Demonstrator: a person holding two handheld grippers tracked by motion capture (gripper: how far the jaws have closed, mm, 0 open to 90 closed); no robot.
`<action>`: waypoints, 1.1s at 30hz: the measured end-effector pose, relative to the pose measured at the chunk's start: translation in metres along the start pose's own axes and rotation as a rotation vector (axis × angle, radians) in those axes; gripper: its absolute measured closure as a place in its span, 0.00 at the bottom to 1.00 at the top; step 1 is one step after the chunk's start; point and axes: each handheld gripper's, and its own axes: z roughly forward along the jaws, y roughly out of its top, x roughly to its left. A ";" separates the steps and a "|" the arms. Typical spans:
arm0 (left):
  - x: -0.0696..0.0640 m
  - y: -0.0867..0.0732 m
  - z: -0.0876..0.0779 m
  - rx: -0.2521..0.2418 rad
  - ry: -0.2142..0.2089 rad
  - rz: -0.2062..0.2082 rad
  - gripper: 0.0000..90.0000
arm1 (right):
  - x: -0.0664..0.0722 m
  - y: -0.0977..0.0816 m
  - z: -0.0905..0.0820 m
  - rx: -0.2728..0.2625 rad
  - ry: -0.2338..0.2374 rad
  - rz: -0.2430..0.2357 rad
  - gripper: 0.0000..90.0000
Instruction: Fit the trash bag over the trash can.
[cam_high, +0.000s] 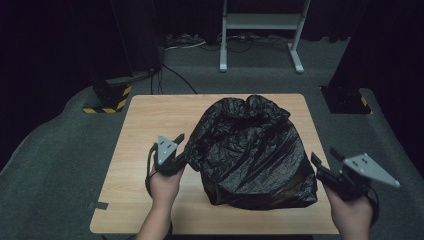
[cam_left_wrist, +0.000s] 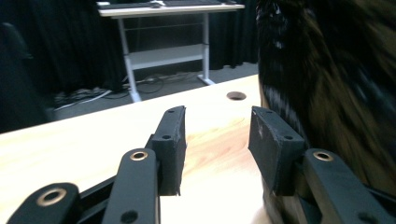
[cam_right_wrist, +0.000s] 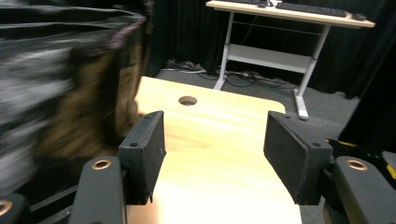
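— Both tongs first, since we hold one in each hand: our left gripper (cam_high: 181, 141) sits at centre left of the high view, its jaws apart with bare wood between them. In the left gripper view (cam_left_wrist: 216, 140) one jaw rests right against the plastic at the right of the frame, but nothing is pinched.

— And our right gripper (cam_high: 324, 162)?

— Lower right of the high view, just off the bag's flank. Its own view (cam_right_wrist: 212, 149) shows the jaws wide apart over tabletop, clamped on nothing.

— Then biggest thing first: why do we stand like that?

— Our table (cam_high: 150, 130) fills the middle of the high view, and the black bin bag (cam_high: 252, 152) slumps right of centre on it, puffed and crumpled, its gathered mouth toward the top of the frame. We flank it, one tong per side, so we judge we are setting up to take it from both sides at once; soft plastic sags away from a single grip.

— Why open jaws?

— To let a fold of film slide in before we close.

— Smaller bits?

— A round hole (cam_right_wrist: 187, 100) in the tabletop, upper centre of the right gripper view, beyond the bag's edge.
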 end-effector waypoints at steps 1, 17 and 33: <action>-0.003 0.002 0.006 0.000 -0.019 0.005 0.62 | 0.004 -0.003 -0.009 -0.007 -0.001 -0.003 0.43; -0.041 -0.026 -0.048 -0.053 -0.054 -0.014 0.67 | 0.014 0.004 0.073 -0.020 0.153 -0.013 0.48; -0.025 -0.027 -0.059 -0.063 0.010 -0.055 0.62 | -0.008 -0.058 0.041 0.002 0.014 -0.074 0.54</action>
